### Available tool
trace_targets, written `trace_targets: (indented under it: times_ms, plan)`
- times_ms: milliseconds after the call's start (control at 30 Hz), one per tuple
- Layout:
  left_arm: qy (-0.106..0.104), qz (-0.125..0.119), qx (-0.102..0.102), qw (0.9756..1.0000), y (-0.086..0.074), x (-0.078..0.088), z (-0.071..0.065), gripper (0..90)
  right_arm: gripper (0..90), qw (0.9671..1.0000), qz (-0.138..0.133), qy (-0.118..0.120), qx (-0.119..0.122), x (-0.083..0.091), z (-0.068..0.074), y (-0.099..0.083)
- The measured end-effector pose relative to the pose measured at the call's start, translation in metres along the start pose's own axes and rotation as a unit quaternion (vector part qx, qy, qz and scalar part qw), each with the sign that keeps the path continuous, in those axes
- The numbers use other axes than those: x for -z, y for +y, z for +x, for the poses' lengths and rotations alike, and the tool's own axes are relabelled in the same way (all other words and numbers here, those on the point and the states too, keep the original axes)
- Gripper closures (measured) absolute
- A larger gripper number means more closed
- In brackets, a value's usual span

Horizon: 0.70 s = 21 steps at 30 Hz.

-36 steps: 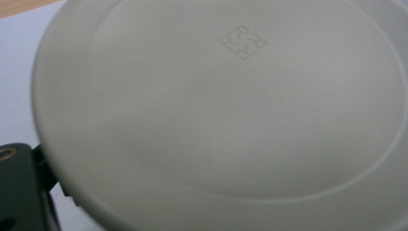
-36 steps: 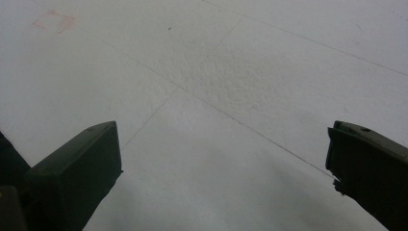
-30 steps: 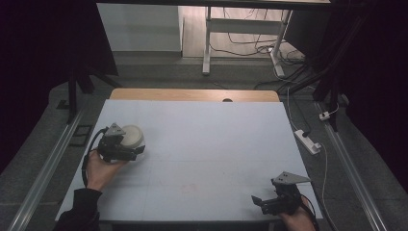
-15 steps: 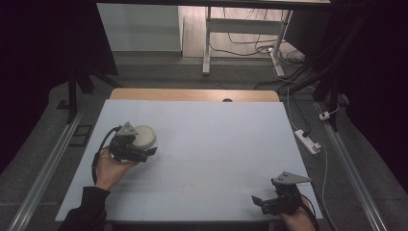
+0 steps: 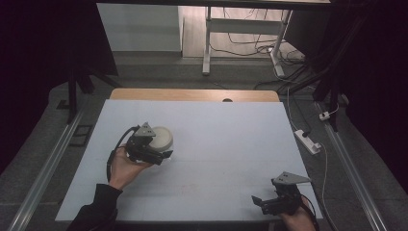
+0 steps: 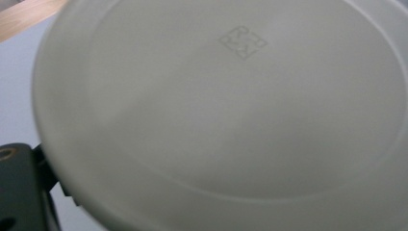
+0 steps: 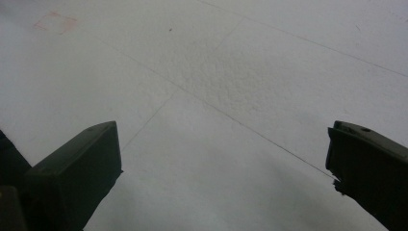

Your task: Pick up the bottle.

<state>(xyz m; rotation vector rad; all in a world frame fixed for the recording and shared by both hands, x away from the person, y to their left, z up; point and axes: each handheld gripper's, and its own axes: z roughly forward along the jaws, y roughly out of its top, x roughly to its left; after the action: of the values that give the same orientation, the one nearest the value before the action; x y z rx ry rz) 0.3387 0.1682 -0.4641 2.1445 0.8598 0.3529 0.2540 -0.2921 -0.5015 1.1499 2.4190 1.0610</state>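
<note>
A white round dish [image 5: 162, 138] is held just above the left half of the table, and my left gripper [image 5: 162, 154] is shut on its near rim. In the left gripper view the dish [image 6: 231, 110] is very close, with a small square mark embossed on its face. One black finger [image 6: 17, 192] shows at the lower left; the other is hidden by the dish. My right gripper [image 5: 262, 202] rests at the table's near right corner. Its jaws stand wide apart over bare table, open with nothing between them [image 7: 223, 168].
The pale blue table top [image 5: 226, 144] has a wooden strip [image 5: 192, 95] along its far edge. A white power strip [image 5: 308, 141] lies on the floor to the right. Metal rails [image 5: 43, 178] run along both sides.
My left gripper has carried the white dish to the right, toward the middle of the table. The right gripper has stayed where it was.
</note>
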Motion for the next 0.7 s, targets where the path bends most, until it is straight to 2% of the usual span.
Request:
trace_targets:
  times_ms: [400,700]
  plan:
    - [-0.023,0.006,-0.021,0.9995,0.013,-0.014,-0.016,6.8,0.0,1.0,0.001,0.001,0.001,0.0,0.0,0.0]
    - [-0.046,0.011,-0.037,0.9982,0.022,-0.025,-0.031,6.8,0.0,1.0,-0.001,0.002,0.0,0.0,0.0,0.0]
